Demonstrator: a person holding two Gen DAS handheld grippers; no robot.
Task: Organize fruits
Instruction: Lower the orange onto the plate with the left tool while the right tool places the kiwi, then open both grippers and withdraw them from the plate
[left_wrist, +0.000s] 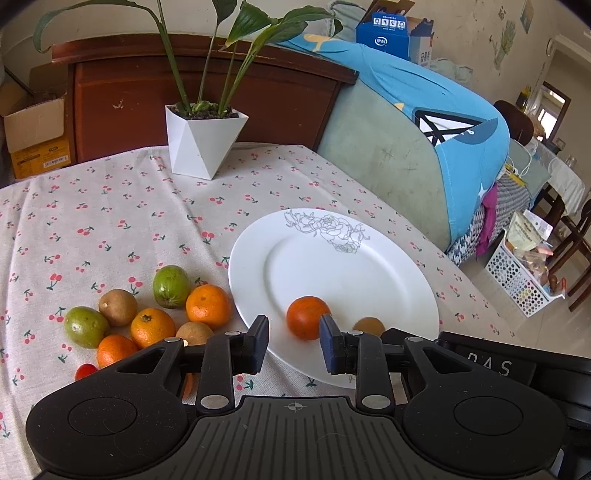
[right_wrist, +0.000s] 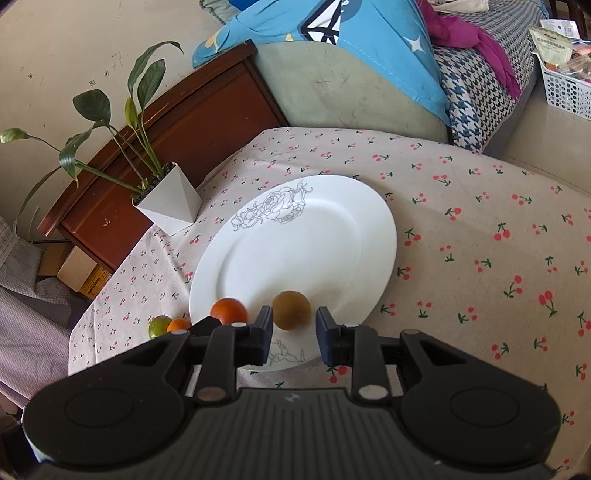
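Two fruits already lie on the white plate (left_wrist: 334, 273), at its near edge: an orange (left_wrist: 307, 316) and, just beside it, a brown kiwi (right_wrist: 291, 309). Both look slightly blurred, so they may not be at rest.

The left gripper (left_wrist: 294, 343) has its jaws apart with nothing between the pads; the orange sits just beyond its tips. The right gripper (right_wrist: 294, 334) likewise stands parted and empty, the kiwi just beyond its tips. Neither pad visibly presses on fruit.

Remaining stock: a cluster on the cherry-print tablecloth (left_wrist: 110, 206), just beside the plate on the side toward the potted plant (left_wrist: 205, 144). It holds three oranges, two green fruits, two kiwis and a small red fruit (left_wrist: 85, 370).

Assessment: the task is at an early stage, with most of the fruit unplaced. Recommended practice: let the plated fruit settle, draw both grippers clear without nudging it, and place later pieces toward the plate's middle, since the rim is shallow and round fruit may roll off.
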